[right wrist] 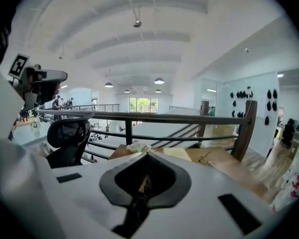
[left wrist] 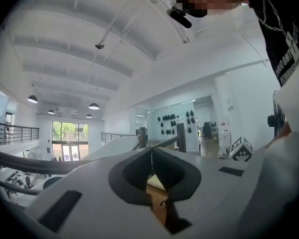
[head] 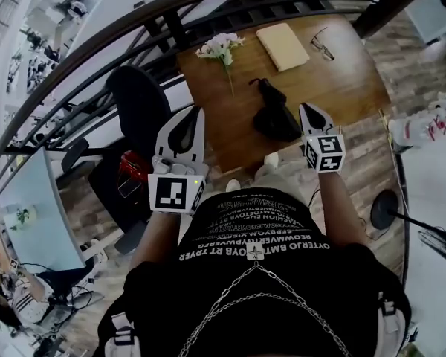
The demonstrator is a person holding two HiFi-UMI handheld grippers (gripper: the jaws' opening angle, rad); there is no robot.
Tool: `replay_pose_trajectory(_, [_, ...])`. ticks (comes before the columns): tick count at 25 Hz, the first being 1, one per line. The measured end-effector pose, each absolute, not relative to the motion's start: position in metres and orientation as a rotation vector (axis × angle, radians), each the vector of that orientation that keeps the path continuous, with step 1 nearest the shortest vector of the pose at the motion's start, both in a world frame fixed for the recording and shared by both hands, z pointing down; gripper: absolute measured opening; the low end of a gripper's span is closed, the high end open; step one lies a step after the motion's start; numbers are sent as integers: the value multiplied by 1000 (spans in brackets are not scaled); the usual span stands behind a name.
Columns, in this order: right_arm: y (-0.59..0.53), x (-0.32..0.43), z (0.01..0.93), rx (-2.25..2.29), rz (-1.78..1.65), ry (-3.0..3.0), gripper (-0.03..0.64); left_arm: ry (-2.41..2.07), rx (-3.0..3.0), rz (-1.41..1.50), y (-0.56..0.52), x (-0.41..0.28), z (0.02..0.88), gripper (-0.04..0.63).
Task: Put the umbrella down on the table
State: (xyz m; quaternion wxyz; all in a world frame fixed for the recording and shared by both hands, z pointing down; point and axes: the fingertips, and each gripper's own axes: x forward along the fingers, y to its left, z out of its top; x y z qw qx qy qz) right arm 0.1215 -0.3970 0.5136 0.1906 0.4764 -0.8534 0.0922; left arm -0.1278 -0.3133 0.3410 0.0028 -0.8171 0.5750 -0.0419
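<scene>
A folded black umbrella (head: 273, 114) lies on the wooden table (head: 342, 88) near its front edge, with neither gripper touching it. My left gripper (head: 197, 111) is held up in front of my body, left of the umbrella, its jaws closed together and empty. My right gripper (head: 305, 108) hovers just right of the umbrella, also shut with nothing between its jaws. In the left gripper view the left gripper's (left wrist: 150, 151) tips meet, and table wood shows through the gap below. In the right gripper view the right gripper (right wrist: 147, 155) points toward the table.
On the table's far side lie white flowers (head: 221, 47), a tan book (head: 282, 46) and glasses (head: 321, 44). A dark railing (head: 134, 21) curves behind the table. A black office chair (head: 137, 99) stands left of it. A round stand base (head: 386, 208) sits on the floor at right.
</scene>
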Motion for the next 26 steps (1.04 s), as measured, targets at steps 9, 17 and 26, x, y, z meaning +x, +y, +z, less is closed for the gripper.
replay_pose_trajectory(9, [-341,134,367,1494,9,-2509,15,1737,-2532,-195,-320,-125,330,31])
replay_pose_trajectory(17, [-328,144,335,1529,-17,-2522,15,1676,-2586,-138,-328,-103,336,31])
replay_pose_trajectory(26, [-356,158,360,1486,59,-2514,15,1682,-2570,-161,-371,-81,339,31])
